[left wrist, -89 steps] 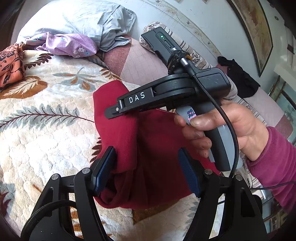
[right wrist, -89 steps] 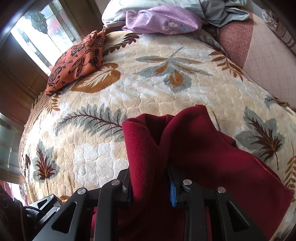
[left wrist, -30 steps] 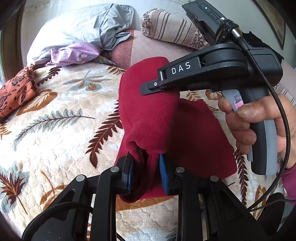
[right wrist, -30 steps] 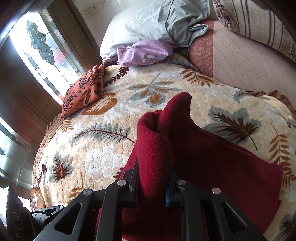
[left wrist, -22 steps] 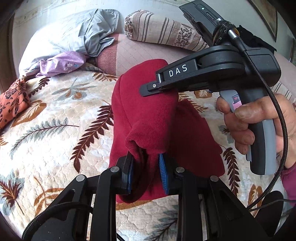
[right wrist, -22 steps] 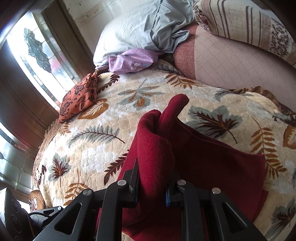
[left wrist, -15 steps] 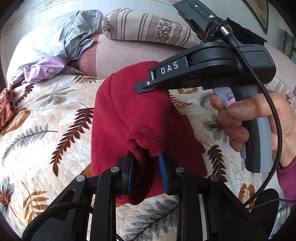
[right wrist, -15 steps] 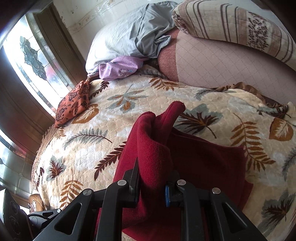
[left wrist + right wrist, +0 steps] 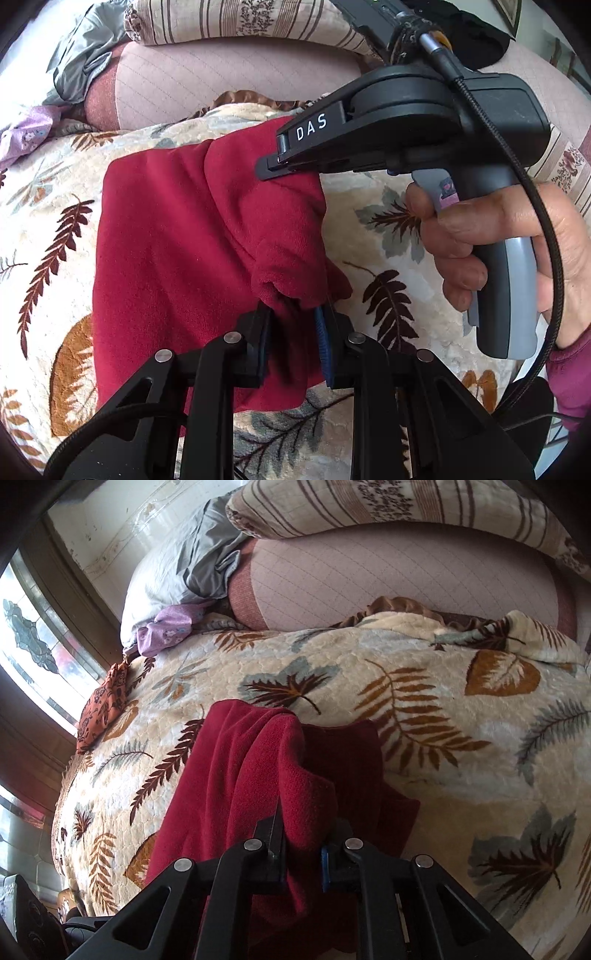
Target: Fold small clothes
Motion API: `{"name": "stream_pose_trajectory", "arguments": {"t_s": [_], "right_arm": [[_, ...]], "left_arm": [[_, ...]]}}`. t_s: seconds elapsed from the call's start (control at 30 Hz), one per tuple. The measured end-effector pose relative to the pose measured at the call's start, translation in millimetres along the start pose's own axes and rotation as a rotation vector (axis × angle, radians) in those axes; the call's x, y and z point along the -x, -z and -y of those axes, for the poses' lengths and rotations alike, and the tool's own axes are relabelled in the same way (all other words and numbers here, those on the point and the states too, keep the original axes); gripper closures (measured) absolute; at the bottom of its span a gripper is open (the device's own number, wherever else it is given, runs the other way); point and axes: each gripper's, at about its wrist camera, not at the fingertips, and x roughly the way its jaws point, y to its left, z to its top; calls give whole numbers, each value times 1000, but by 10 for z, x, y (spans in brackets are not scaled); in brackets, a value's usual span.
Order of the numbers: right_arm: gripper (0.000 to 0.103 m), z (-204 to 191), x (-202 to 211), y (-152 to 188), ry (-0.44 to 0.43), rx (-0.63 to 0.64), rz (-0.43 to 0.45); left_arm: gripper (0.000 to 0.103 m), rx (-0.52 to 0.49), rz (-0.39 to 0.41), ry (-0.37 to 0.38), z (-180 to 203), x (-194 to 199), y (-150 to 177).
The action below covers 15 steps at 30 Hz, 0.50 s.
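Note:
A dark red fleece garment (image 9: 177, 240) lies partly folded on a leaf-patterned blanket (image 9: 44, 192). My left gripper (image 9: 293, 343) is shut on a bunched edge of it near the camera. My right gripper (image 9: 303, 860) is shut on another bunched edge of the red garment (image 9: 251, 775). In the left wrist view the right gripper's body (image 9: 406, 122) hangs over the garment's far right corner, held by a hand (image 9: 498, 251). The lifted edge drapes over the lower layer.
A striped pillow (image 9: 240, 22) and a pink quilted cushion (image 9: 229, 81) lie at the back. A grey cloth (image 9: 207, 557), a purple garment (image 9: 166, 631) and an orange patterned garment (image 9: 107, 701) sit at the far left by the window (image 9: 33, 638).
Both grippers have carried the held edge of the red garment to the right, laying it over the lower layer. The fold now covers most of the garment.

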Motion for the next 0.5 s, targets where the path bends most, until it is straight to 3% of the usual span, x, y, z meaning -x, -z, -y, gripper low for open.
{"name": "stream_pose_trajectory", "arguments": {"t_s": [0.17, 0.2, 0.27, 0.37, 0.4, 0.5], "right_arm": [[90, 235, -386, 132, -9, -76, -78], [81, 278, -419, 157, -17, -98, -86], [71, 344, -393, 201, -16, -128, -78], [61, 344, -201, 273, -7, -121, -53], [55, 339, -120, 304, -16, -120, -41], [53, 307, 92, 449, -67, -129, -25]], "left_arm": [[81, 46, -67, 18, -66, -190, 63], [79, 35, -64, 35, -71, -166, 86], [62, 10, -82, 103, -105, -69, 136], [59, 19, -77, 184, -243, 213, 210], [59, 8, -67, 179, -289, 312, 235], [59, -11, -15, 104, -448, 539, 287]]}}
